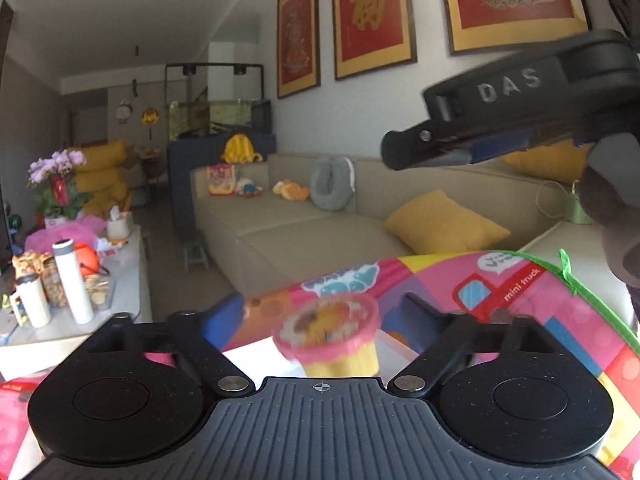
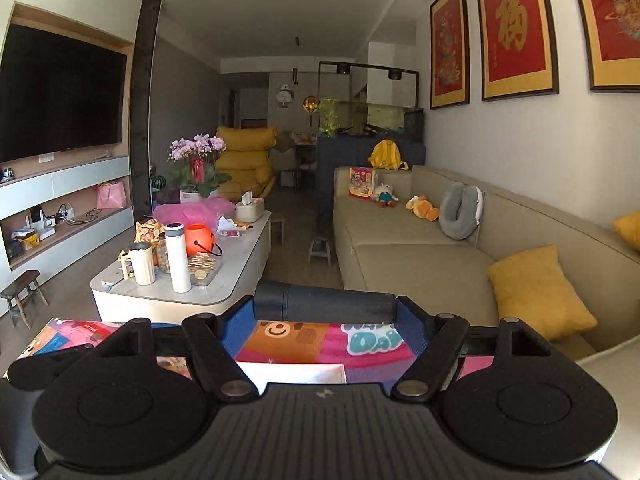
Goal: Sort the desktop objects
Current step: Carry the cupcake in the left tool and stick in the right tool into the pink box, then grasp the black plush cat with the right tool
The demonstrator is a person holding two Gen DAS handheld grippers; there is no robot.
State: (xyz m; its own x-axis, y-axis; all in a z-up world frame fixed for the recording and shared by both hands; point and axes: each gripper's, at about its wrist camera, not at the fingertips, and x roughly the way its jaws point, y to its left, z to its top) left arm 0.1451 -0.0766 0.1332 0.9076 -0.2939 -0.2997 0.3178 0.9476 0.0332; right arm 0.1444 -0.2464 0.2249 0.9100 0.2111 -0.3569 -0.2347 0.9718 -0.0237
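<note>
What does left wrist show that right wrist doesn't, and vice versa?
Left wrist only: a blurred pink-lidded yellow cup between the spread fingers of the left claw, with no finger touching it, and the right claw's black body seen from outside at upper right.

Right wrist only: the wall TV, the shelf unit under it, and a dark cylinder clamped crosswise in the right claw.

Both: the colourful play mat, the beige sofa, the yellow cushion, the white flask on the coffee table, and the red framed pictures.
</note>
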